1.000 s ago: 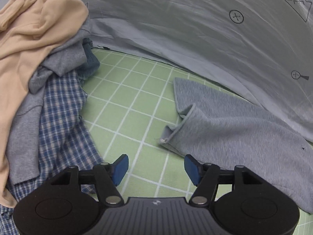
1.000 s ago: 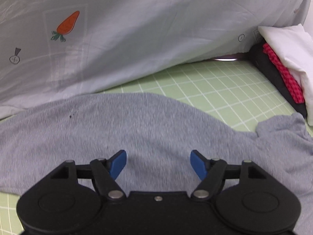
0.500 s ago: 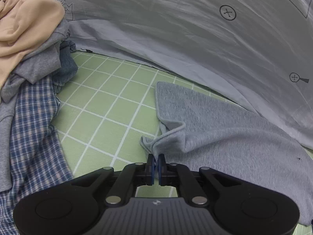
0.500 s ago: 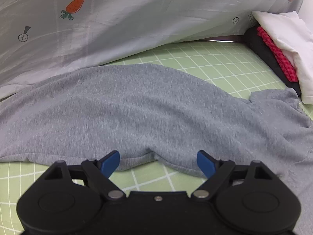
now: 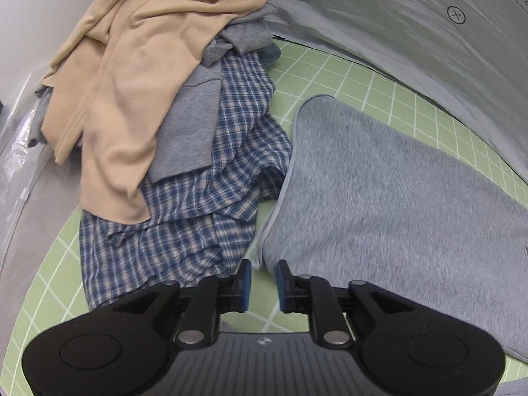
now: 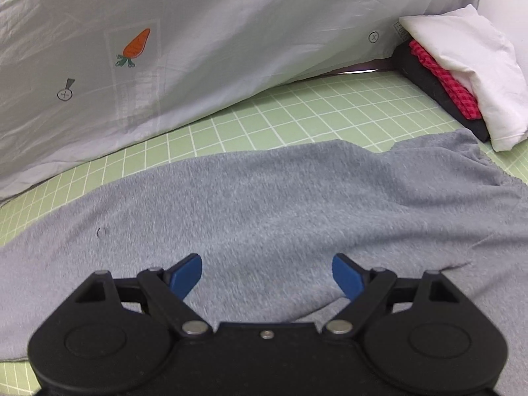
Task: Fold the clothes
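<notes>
- Left wrist view: your left gripper (image 5: pixel 262 285) hangs over the near corner of the grey garment (image 5: pixel 396 198), which lies flat on the green grid mat (image 5: pixel 346 76) covering the bench. Its jaws are opening, a narrow gap between them and no cloth in it. The corner probably sits here to start a fold. The unfolded pile (image 5: pixel 158 105) waits just left.
- Right wrist view: your right gripper (image 6: pixel 266 272) hovers above the garment's middle, jaws spread wide and empty, likely ready to take a hem. The folded stack (image 6: pixel 462 76) sits far right, clear of the work.
</notes>
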